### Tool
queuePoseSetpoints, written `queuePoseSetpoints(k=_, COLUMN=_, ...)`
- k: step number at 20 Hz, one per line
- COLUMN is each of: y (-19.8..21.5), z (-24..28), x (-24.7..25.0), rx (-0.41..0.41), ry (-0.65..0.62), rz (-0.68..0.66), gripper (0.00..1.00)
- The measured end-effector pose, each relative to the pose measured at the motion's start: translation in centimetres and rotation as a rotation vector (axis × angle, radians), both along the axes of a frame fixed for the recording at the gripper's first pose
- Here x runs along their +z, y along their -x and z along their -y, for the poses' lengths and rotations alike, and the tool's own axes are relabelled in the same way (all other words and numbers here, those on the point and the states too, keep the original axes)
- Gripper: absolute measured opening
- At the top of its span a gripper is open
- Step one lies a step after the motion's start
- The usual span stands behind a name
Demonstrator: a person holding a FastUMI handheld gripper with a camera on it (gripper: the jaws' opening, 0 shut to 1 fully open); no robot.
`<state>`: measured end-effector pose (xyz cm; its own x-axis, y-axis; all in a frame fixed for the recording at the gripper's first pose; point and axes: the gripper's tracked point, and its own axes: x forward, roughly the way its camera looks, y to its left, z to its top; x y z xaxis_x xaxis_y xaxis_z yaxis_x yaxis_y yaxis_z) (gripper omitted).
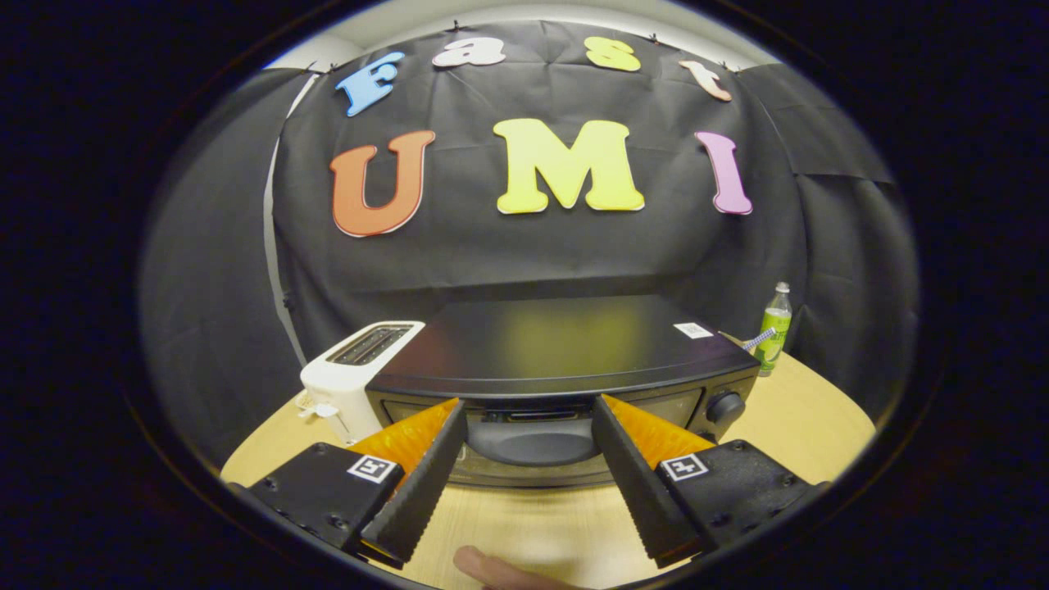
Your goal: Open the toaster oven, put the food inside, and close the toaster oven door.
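Down at the bottom middle of the frame, a fingertip (492, 569) poking up over the pale wooden table (819, 426). Just above it, the gripper (529, 410) spread wide, holding nothing, ribbed black fingers (422, 483) splayed out with orange panels behind them and small square black-and-white marker tags on the black blocks at the lower left and lower right. Between those fingers and just ahead of the tips, the toaster oven (565, 344), sitting at the centre of the frame: low, wide, glossy black top with a soft yellow-green reflection, door shut, a curved dark handle (533, 438) across the front framed by the two fingertips. Round black knob (725, 406) at the oven's right front corner. White sticker (693, 330) on the top's right rear corner, print too small to read. Touching or just beside the oven's left side, toward centre left, a white two-slot toaster (356, 373), dark slots facing up. Further back at centre right, beyond the oven's right corner, a green bottle (774, 332) with a pale cap, standing upright on the table; label writing not legible.
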<state>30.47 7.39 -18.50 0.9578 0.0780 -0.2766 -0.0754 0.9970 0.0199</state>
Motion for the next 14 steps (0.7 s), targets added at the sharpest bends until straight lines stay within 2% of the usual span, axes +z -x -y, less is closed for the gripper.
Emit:
queuePoseSetpoints(k=3, y=-1.3, z=0.8, x=-0.6, rx=-0.052, ry=0.005, rz=-0.005, gripper=1.00)
queuePoseSetpoints(k=6, y=-1.6, z=0.7, x=-0.7, rx=-0.072, ry=0.037, rz=-0.001, gripper=1.00)
queuePoseSetpoints(k=8, y=-1.4, z=0.6, x=-0.7, rx=-0.062, ry=0.081, rz=0.024, gripper=1.00)
queuePoseSetpoints(k=11, y=-0.8, z=0.9, x=-1.0, rx=-0.046, ry=0.040, rz=0.026, gripper=1.00)
queuePoseSetpoints(k=14, y=0.4, z=0.9, x=-1.2, rx=-0.039, ry=0.056, rz=0.004, gripper=1.00)
